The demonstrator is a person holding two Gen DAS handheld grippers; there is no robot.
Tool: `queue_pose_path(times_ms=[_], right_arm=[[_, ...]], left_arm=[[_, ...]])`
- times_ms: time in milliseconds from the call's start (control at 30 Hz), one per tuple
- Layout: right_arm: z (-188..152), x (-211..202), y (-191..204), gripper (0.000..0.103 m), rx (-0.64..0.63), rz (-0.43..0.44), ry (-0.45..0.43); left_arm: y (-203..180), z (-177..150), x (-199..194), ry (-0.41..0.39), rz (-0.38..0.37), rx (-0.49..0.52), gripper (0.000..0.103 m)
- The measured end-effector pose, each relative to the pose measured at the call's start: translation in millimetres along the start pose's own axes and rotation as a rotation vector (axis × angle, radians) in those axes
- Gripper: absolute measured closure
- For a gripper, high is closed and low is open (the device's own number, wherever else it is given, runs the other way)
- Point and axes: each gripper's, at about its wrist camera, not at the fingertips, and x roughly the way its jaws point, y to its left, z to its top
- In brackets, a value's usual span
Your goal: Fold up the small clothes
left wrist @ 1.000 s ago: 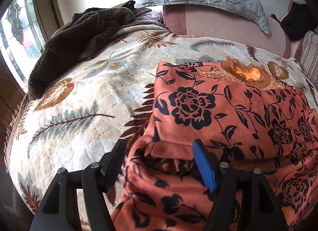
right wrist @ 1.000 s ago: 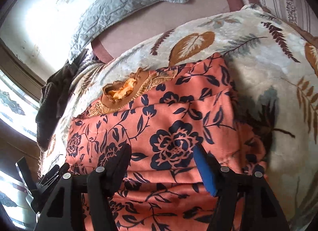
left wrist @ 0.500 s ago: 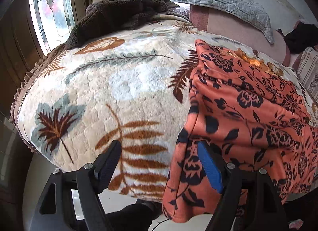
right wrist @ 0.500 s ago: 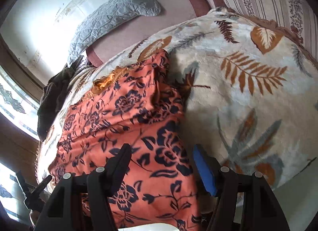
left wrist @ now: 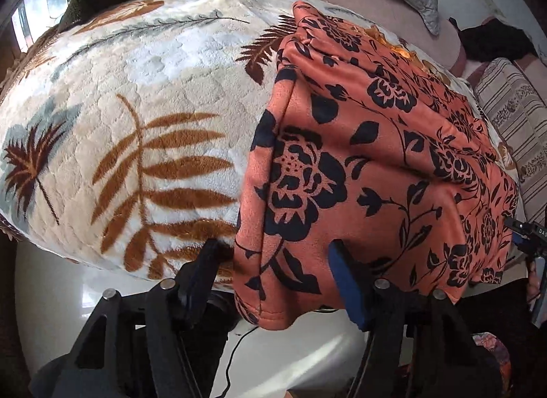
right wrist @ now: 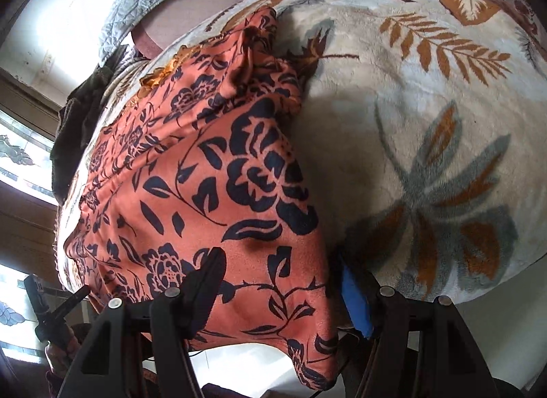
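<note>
Early stage: orange floral garment [left wrist: 369, 145] spread on bed blanket [left wrist: 143, 97], near hem hanging over edge, no fold visible. Left tool [left wrist: 273, 268] closing around near-left corner; right tool [right wrist: 277, 281] open, straddling near-right corner. Folding all left.

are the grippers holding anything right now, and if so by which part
Neither grip can be confirmed. Each near corner of the orange floral garment hangs off the bed between a gripper's fingers: left gripper, which is closing, and right gripper. Pressing pads aren't visible.
</note>
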Motion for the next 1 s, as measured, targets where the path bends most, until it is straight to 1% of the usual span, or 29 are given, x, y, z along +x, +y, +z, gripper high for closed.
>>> queue_pose_path(times_ms=[33, 67, 100, 133, 167, 200, 300, 367, 400, 433, 467, 500, 533, 567, 600, 633, 667, 700, 733, 767, 800, 833, 900, 1000], right_arm=[[-2, 1, 1, 0.035, -0.005, -0.005, 0.005], [-3, 2, 3, 0.034, -0.02, -0.008, 0.01], [-5, 3, 6, 0.036, -0.039, -0.01, 0.015], [-8, 2, 9, 0.044, -0.052, -0.009, 0.012], [-10, 2, 11, 0.066, -0.065, -0.005, 0.016], [-11, 2, 12, 0.073, -0.073, -0.011, 0.023], [-15, -2, 12, 0.074, -0.073, -0.019, 0.014], [-16, -2, 7, 0.073, -0.049, -0.02, 0.027], [-17, -1, 5, 0.072, -0.038, -0.035, 0.042], [-18, 2, 3, 0.066, -0.036, -0.046, 0.071], [-20, 4, 3, 0.056, -0.041, -0.037, 0.091], [-22, 5, 5, 0.048, -0.053, -0.02, 0.101], [-24, 7, 8, 0.033, -0.074, -0.015, 0.117], [-28, 11, 13, 0.029, -0.103, -0.027, 0.141], [-32, 15, 17, 0.029, -0.135, -0.054, 0.166], [-37, 20, 20, 0.03, -0.162, -0.079, 0.185], [-41, 23, 23, 0.039, -0.184, -0.099, 0.196], [-44, 24, 26, 0.05, -0.202, -0.117, 0.203], [-47, 23, 29, 0.074, -0.215, -0.133, 0.205], [-49, 20, 31, 0.087, -0.219, -0.132, 0.195], [-50, 13, 33, 0.094, -0.22, -0.115, 0.173], [-50, 4, 36, 0.096, -0.221, -0.092, 0.143], [-44, -16, 39, 0.096, -0.209, -0.045, 0.096], [-24, -51, 45, 0.096, -0.18, 0.141, 0.019]], left_arm=[[0, 0, -1, -0.004, -0.002, -0.004, 0.052], [2, 0, -3, -0.011, -0.014, -0.019, 0.058], [5, 0, -5, -0.018, -0.03, -0.036, 0.073], [7, 0, -7, -0.026, -0.05, -0.051, 0.093], [10, 1, -9, -0.03, -0.08, -0.059, 0.095], [9, 1, -11, -0.038, -0.1, -0.055, 0.095], [-3, 0, -14, -0.05, -0.104, 0.009, 0.095], [-6, 1, -11, -0.033, -0.1, 0.01, 0.093], [-4, 2, -9, -0.016, -0.102, -0.005, 0.079], [-2, 4, -5, 0.002, -0.11, -0.027, 0.06], [0, 5, -2, 0.012, -0.126, -0.048, 0.055], [1, 4, -1, 0.016, -0.14, -0.057, 0.055], [0, 4, -1, 0.015, -0.145, -0.052, 0.055], [-1, 3, -2, 0.013, -0.149, -0.04, 0.056], [-2, 2, -2, 0.013, -0.152, -0.034, 0.062], [-4, 2, -1, 0.017, -0.158, -0.029, 0.084], [-4, 2, 0, 0.02, -0.166, -0.026, 0.093], [-4, 2, -1, 0.015, -0.173, -0.028, 0.095], [-3, 2, -3, 0.006, -0.181, -0.035, 0.096], [-1, 3, -6, -0.008, -0.192, -0.044, 0.096], [0, 4, -11, -0.031, -0.202, -0.053, 0.097], [3, 5, -18, -0.058, -0.217, -0.059, 0.097], [6, 12, -35, -0.11, -0.259, -0.059, 0.097], [7, 30, -60, -0.152, -0.354, -0.056, 0.097]])
